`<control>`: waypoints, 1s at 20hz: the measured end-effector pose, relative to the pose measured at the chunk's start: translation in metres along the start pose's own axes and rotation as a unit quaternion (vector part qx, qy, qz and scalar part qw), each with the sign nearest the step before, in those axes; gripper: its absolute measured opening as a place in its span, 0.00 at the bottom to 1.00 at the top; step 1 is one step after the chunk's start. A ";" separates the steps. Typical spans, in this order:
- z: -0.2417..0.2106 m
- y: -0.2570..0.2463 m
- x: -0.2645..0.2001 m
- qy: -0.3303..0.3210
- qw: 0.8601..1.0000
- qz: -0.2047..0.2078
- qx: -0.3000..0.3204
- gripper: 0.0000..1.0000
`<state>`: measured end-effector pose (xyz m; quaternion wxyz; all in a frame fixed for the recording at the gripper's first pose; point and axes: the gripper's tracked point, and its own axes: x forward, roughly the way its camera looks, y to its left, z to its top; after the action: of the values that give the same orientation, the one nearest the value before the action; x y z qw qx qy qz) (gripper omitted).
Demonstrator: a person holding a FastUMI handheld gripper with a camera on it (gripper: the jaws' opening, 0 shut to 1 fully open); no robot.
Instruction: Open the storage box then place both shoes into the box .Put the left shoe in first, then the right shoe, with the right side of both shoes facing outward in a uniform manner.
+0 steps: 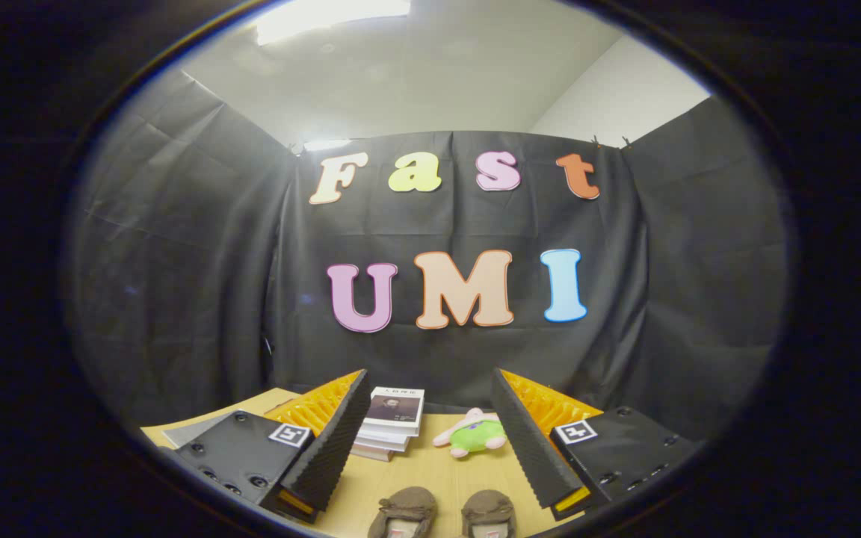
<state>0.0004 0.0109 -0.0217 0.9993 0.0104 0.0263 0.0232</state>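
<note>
Wood table (415, 471): tool (430, 448) spread wide w/ nothing gripped, shoes (442, 514) between fingers, books (392, 426) beyond; cover text illegible.

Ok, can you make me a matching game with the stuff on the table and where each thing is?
Things:
1. pair of brown shoes
2. stack of books
3. green and pink plush toy
4. gripper

Places or states:
A. beside the books, beyond the fingers
B. open, fingers spread wide apart
C. side by side, low between the fingers
D. on the table near the booth wall, next to the toy

Pairs: 1-C, 2-D, 3-A, 4-B
</note>
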 end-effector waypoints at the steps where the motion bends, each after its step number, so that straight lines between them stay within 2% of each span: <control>1: -0.005 0.007 0.000 0.004 1.000 0.012 0.005 1.00; 7: -0.036 0.040 -0.006 0.049 0.994 0.077 0.063 1.00; 12: -0.070 0.059 -0.008 0.110 0.978 0.117 0.132 1.00; 14: -0.084 0.068 -0.008 0.141 0.966 0.132 0.171 1.00; 18: -0.116 0.082 -0.015 0.207 0.926 0.153 0.275 1.00; 20: -0.134 0.082 -0.015 0.232 0.918 0.150 0.286 1.00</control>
<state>-0.0251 0.0945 -0.1529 0.9044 0.2941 0.2606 0.1661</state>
